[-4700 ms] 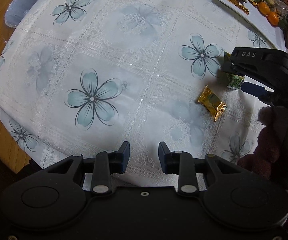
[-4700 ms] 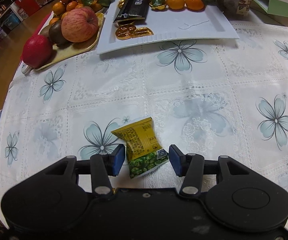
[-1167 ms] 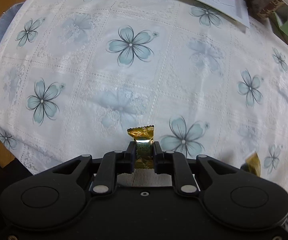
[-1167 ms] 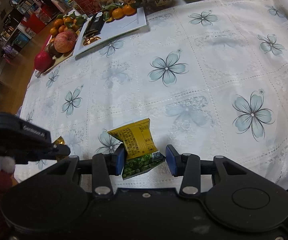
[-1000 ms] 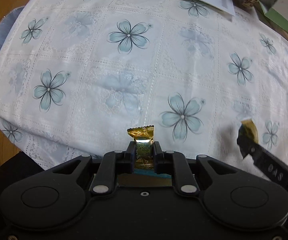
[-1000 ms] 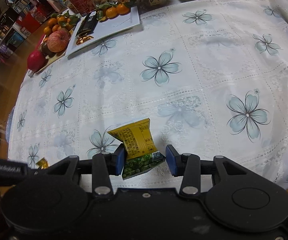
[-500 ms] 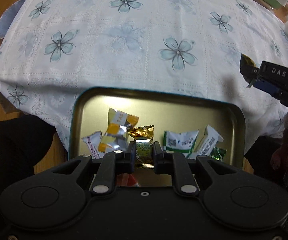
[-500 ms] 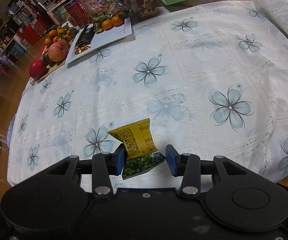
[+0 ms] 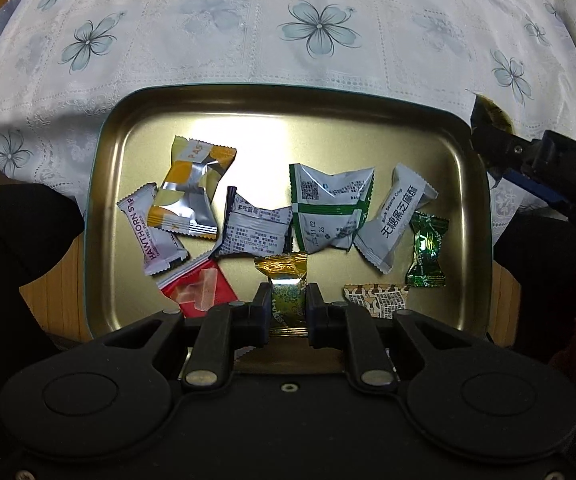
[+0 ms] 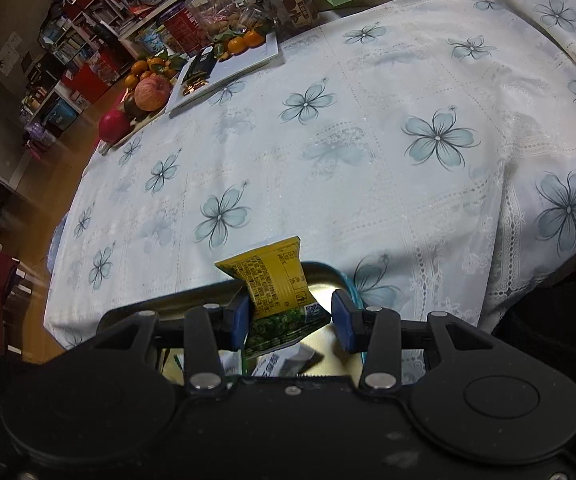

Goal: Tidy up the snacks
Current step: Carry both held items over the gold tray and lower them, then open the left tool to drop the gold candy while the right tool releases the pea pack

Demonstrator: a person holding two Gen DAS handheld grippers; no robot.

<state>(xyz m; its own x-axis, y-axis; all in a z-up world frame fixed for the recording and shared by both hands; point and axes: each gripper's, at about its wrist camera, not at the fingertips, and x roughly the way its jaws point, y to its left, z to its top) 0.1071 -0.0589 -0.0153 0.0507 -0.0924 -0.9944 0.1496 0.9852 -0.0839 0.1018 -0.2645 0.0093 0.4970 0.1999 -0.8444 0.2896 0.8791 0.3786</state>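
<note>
My left gripper (image 9: 287,309) is shut on a gold-wrapped candy (image 9: 284,280) and holds it over the near part of a gold metal tray (image 9: 107,184). The tray holds several wrapped snacks, among them a green-and-white packet (image 9: 330,208) and a green candy (image 9: 427,250). My right gripper (image 10: 289,320) is shut on a yellow-and-green snack packet (image 10: 275,280) above the tray's right rim (image 10: 344,280). The right gripper also shows at the right edge of the left wrist view (image 9: 528,160).
The tray sits below the near edge of a table covered with a white flowered cloth (image 10: 328,152). At the table's far side stand a white plate with oranges (image 10: 243,56), a fruit plate with an apple (image 10: 151,94) and boxes. Wooden floor lies to the left (image 9: 59,300).
Both grippers have pulled back from the table with their snacks. The tray has come fully into the left wrist view and its rim now shows in the right wrist view.
</note>
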